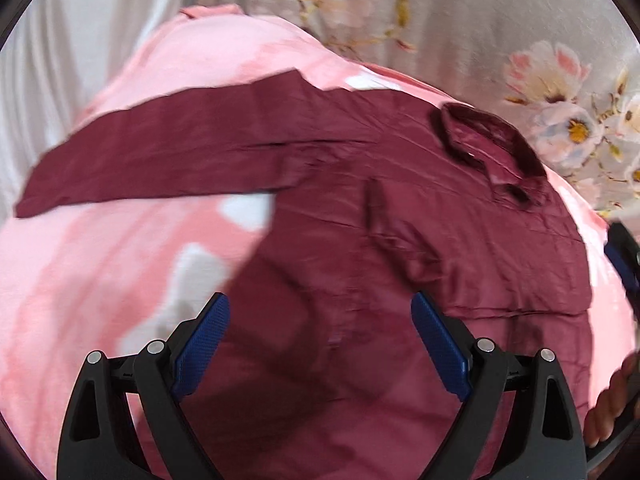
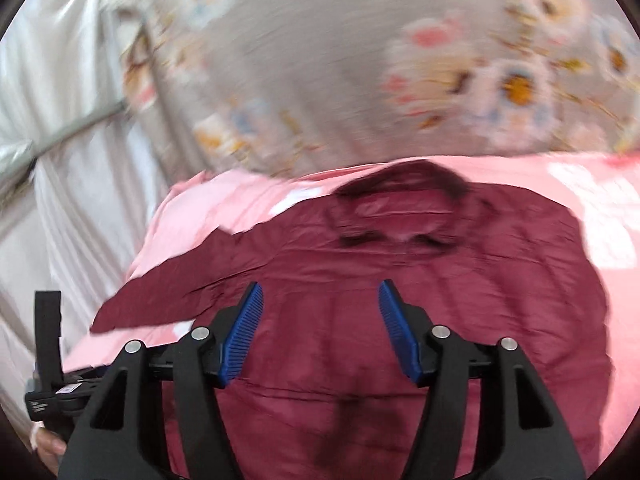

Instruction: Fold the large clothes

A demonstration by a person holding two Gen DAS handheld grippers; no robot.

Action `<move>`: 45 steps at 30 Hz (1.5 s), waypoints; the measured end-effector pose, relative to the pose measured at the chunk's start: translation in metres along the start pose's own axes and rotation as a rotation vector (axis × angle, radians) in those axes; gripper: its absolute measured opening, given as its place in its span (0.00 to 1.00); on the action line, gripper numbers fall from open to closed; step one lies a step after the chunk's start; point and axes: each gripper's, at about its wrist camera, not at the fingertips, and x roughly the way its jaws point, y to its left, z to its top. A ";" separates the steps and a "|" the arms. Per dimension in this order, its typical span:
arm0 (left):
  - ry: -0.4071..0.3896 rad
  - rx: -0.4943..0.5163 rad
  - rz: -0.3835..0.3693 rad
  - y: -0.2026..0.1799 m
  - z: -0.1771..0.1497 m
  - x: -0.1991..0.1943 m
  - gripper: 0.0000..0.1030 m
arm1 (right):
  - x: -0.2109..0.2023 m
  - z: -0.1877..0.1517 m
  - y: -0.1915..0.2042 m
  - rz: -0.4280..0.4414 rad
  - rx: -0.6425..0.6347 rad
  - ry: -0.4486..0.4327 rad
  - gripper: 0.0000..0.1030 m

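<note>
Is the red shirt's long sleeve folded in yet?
Not yet. The sleeve lies stretched straight out from the shirt, flat on the pink blanket.

1. You are holding the left gripper (image 1: pixel 320 338) tilted steeply downward, its blue pads (image 1: pixel 202 346) standing wide apart with nothing between them.
2. You are holding the right gripper (image 2: pixel 320 330) angled gently downward, jaws parted and gripping nothing.
</note>
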 end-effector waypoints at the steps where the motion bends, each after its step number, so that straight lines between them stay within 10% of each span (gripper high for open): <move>1: 0.016 -0.004 -0.036 -0.009 0.002 0.007 0.87 | -0.007 -0.001 -0.012 -0.021 0.021 -0.001 0.57; 10: 0.128 -0.069 -0.161 -0.048 0.019 0.052 0.78 | -0.025 -0.033 -0.122 -0.162 0.253 0.090 0.61; 14: 0.122 0.005 -0.139 -0.063 0.034 0.060 0.03 | -0.013 -0.041 -0.169 -0.161 0.418 0.129 0.61; 15: 0.112 0.012 -0.135 -0.063 0.037 0.058 0.01 | -0.008 -0.042 -0.181 -0.160 0.464 0.136 0.61; 22: -0.070 0.069 -0.111 -0.053 0.078 0.017 0.00 | 0.017 -0.029 -0.219 -0.151 0.589 0.090 0.60; 26: -0.045 0.112 -0.041 -0.048 0.074 0.034 0.00 | 0.013 -0.014 -0.228 -0.147 0.618 0.024 0.04; 29: -0.005 0.140 0.008 -0.047 0.058 0.059 0.00 | -0.009 -0.005 -0.219 -0.214 0.535 -0.056 0.03; 37: 0.019 0.203 0.091 -0.050 0.029 0.092 0.02 | 0.023 -0.029 -0.227 -0.433 0.379 0.177 0.00; 45: -0.026 0.166 0.158 -0.026 0.042 0.056 0.31 | -0.021 -0.005 -0.170 -0.549 0.190 0.092 0.05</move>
